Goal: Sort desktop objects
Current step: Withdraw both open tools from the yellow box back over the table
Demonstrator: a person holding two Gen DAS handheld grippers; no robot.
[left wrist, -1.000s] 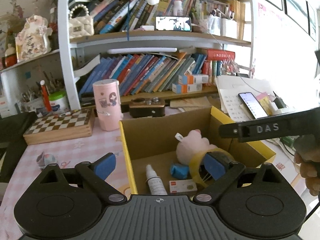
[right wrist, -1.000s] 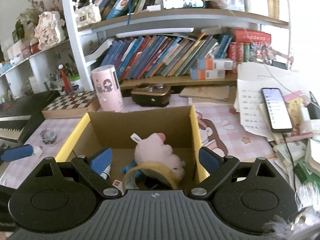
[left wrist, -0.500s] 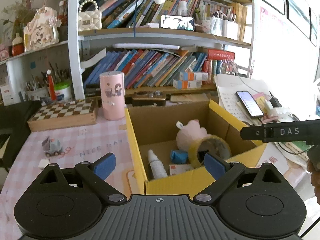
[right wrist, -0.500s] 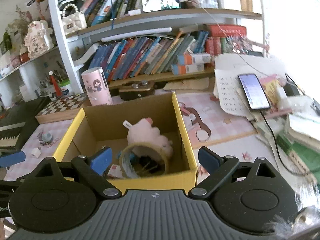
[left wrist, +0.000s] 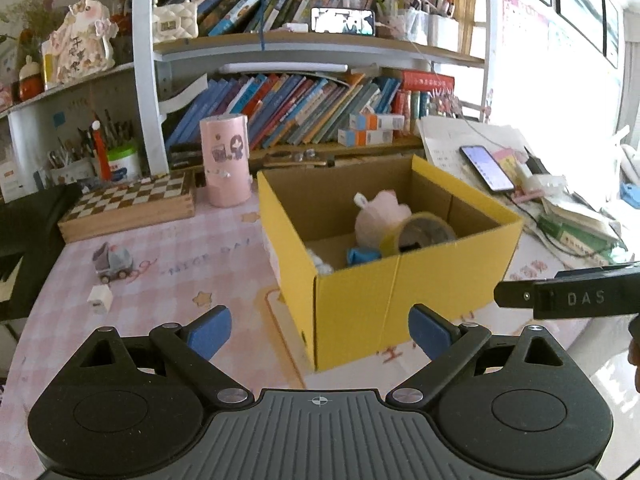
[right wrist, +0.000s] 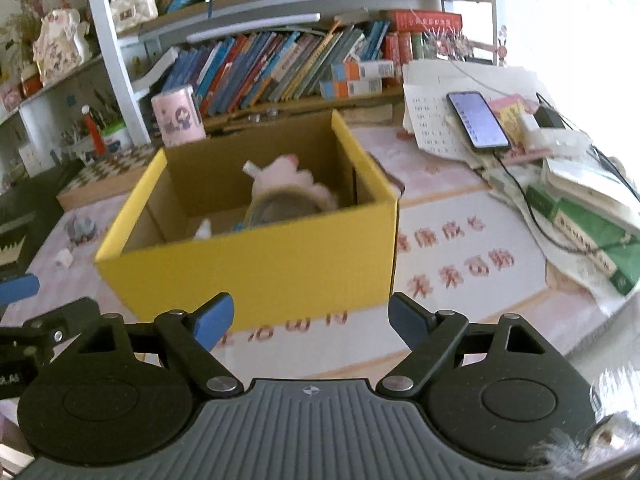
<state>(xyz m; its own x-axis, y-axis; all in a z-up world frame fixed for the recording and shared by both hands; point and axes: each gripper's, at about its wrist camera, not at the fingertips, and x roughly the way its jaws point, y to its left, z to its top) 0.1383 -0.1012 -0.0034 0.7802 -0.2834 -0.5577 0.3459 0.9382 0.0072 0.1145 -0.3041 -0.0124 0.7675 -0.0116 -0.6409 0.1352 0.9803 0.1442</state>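
Left tongs point(left wrist: 320, 330), right tongs point(right wrist: 310, 318) both spread wide, empty, level, facing yellow box point(left wrist: 400, 292).

I was working in a home study: a white bookshelf point(left wrist: 280, 60) crammed with leaning books point(left wrist: 288, 108), a desk point(left wrist: 180, 264) under a pink patterned mat, a chessboard box point(left wrist: 128, 204), a charging phone point(left wrist: 486, 168) on loose papers.
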